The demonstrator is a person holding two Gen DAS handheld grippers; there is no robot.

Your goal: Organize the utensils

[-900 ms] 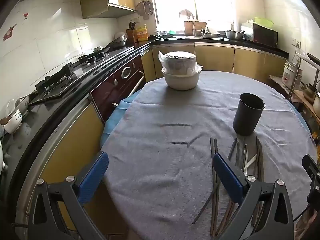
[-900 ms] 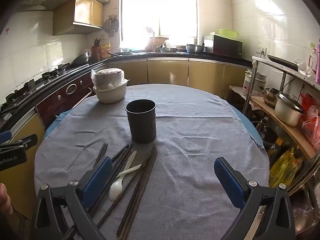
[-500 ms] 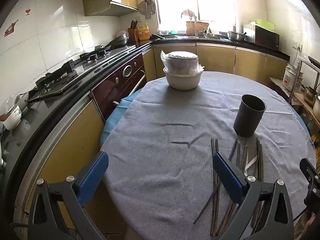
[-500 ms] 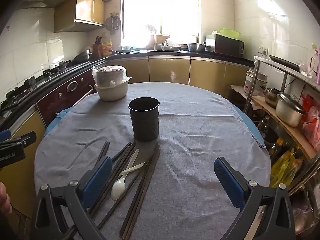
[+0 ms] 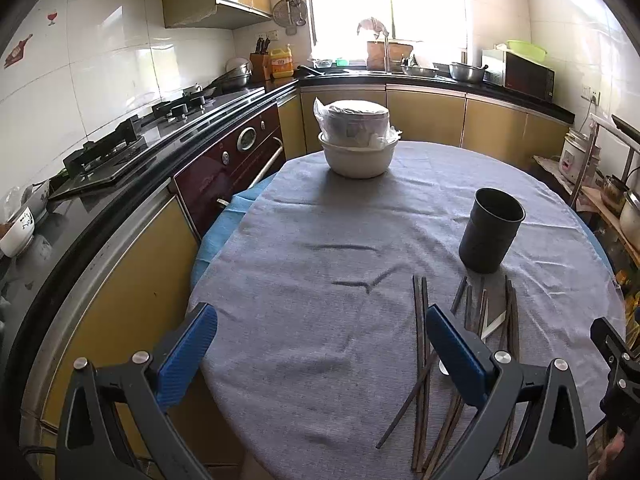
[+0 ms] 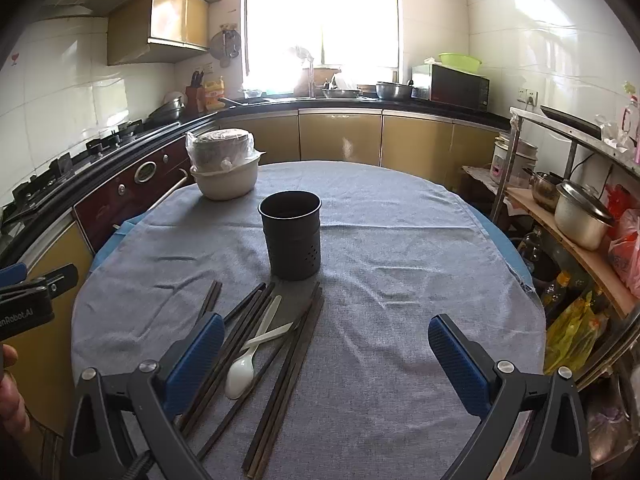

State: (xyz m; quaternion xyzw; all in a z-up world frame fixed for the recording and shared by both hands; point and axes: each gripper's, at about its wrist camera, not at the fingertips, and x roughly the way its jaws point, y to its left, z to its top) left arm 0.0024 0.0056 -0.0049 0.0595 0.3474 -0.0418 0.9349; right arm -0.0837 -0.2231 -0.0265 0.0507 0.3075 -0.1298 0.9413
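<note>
A black utensil cup (image 6: 291,236) stands upright and empty on the grey tablecloth; it also shows in the left wrist view (image 5: 490,236). In front of it lie several dark chopsticks (image 6: 280,356) and white plastic spoons (image 6: 242,370), loose and crossing. The chopsticks (image 5: 420,340) also show in the left wrist view. My left gripper (image 5: 320,348) is open and empty above the table's near-left edge. My right gripper (image 6: 324,364) is open and empty, its left finger over the chopstick pile.
A white bowl with wrapped stacked bowls (image 5: 358,142) sits at the table's far left. A stove and counter (image 5: 120,160) run along the left. A shelf with pots (image 6: 580,212) stands at the right. The round table's edge (image 6: 536,292) drops off at the right.
Both grippers have drifted slightly forward and up over the table. Nothing on the table has moved.
</note>
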